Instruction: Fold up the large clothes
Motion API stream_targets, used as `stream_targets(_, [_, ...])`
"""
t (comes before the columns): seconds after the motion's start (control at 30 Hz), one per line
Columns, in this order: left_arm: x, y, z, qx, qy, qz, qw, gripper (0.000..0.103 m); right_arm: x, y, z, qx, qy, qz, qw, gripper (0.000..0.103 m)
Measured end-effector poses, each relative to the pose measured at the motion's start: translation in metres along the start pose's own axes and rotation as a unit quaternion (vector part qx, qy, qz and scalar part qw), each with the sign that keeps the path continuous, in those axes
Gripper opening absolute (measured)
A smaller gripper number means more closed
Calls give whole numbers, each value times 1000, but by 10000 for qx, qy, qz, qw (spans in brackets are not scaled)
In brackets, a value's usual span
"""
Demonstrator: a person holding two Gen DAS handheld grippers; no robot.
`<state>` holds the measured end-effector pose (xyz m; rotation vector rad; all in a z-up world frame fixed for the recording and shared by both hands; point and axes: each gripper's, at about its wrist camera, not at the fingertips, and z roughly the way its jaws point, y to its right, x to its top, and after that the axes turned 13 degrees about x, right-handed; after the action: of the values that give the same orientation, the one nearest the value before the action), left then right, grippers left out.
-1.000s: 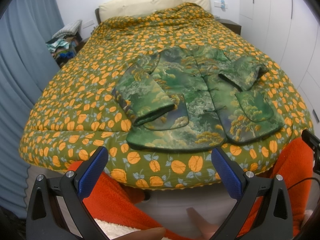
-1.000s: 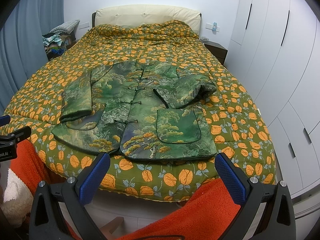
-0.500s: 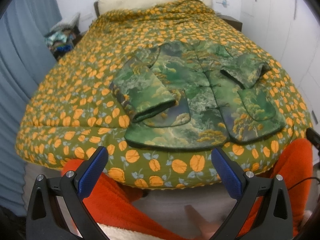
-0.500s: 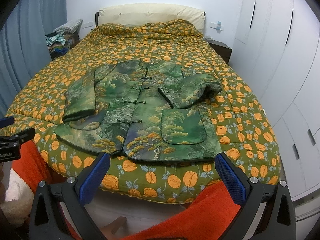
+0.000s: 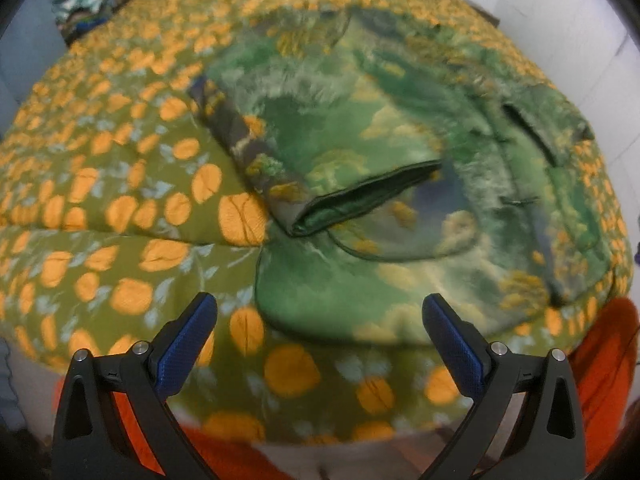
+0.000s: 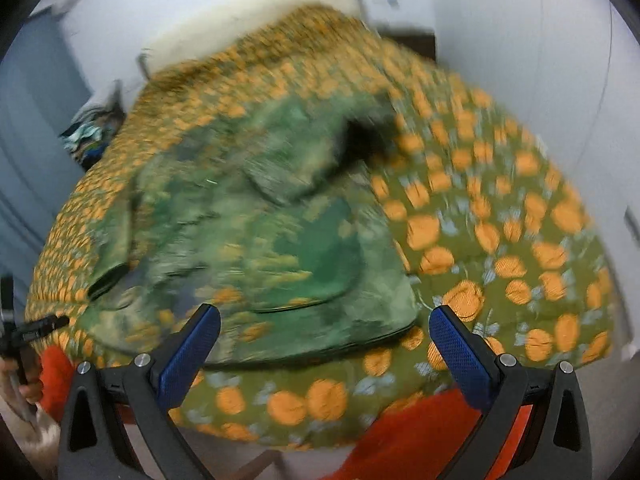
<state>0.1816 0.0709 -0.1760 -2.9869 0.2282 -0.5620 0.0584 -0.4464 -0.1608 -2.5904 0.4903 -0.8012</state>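
Observation:
A green landscape-print padded jacket (image 5: pixel 384 184) lies flat, front up, near the foot of the bed, both sleeves folded across its chest. Its left sleeve cuff (image 5: pixel 360 200) sits just ahead of my left gripper (image 5: pixel 320 320), which is open and empty above the jacket's lower left hem corner (image 5: pixel 288 280). The right wrist view is blurred: the jacket (image 6: pixel 256 232) fills the middle, and my right gripper (image 6: pixel 324 328) is open and empty over its lower right hem (image 6: pixel 380 320).
The bed (image 5: pixel 120 208) wears an olive quilt with orange fruit print; its foot edge is under both grippers. A person's orange trousers (image 6: pixel 420 432) press against that edge. White wardrobes (image 6: pixel 560 80) stand to the right, a cluttered nightstand (image 6: pixel 92 136) at far left.
Both grippers have swept forward and down from behind the bed's foot to hover close over the jacket's lower hem. Both stay open. The jacket has not moved.

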Motion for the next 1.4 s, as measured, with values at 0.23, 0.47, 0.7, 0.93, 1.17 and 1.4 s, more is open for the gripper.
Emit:
stream_targets(0.23, [20, 3, 50, -360, -418, 22, 9985, 88, 28, 64, 76, 410, -973, 768, 9914, 103])
stream_targets(0.47, [20, 13, 48, -262, -309, 161, 9990, 14, 21, 56, 103, 351, -1528, 565, 9860, 69])
stream_targets(0.7, [5, -4, 11, -475, -80, 11, 9988, 13, 24, 25, 76, 282, -1335, 92, 9906, 23])
stream_targets(0.93, [-25, -4, -4, -66, -431, 299, 9986, 13, -7, 9, 48, 163, -1507, 40, 9884, 21])
stream_targets(1.17, [-31, 9, 8, 186, -884, 370, 9952, 15, -55, 7, 51, -86, -1827, 70, 9831, 21])
stream_targets(1.4, [-21, 32, -32, 957, -180, 761, 9923, 70, -35, -14, 41, -303, -1541, -295, 9872, 72])
